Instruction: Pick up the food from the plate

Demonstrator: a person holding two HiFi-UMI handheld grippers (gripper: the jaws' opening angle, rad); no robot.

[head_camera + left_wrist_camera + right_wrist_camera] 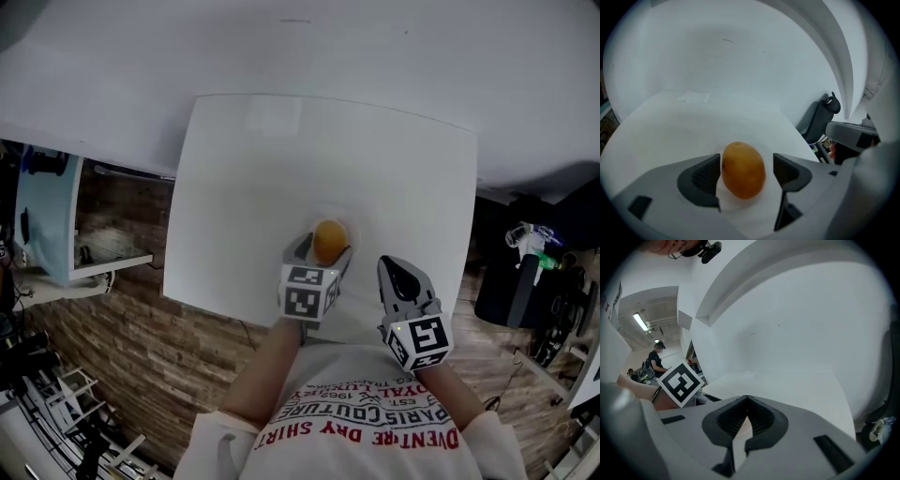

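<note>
An orange-brown, egg-shaped piece of food (328, 241) (743, 170) lies on a white plate (352, 228) near the front of the white table (281, 159). My left gripper (322, 249) (745, 171) is open, with one jaw on each side of the food. A narrow gap shows at the right pad, and the left pad stands very close to the food. My right gripper (392, 267) (746, 401) is shut with nothing in it. It hovers just right of the plate at the table's front edge.
The table is small, with wooden floor (112, 347) on its left and front sides. A pale blue shelf unit (47, 225) stands at the left and dark bags and clutter (525, 281) at the right. The left gripper's marker cube (680, 383) shows in the right gripper view.
</note>
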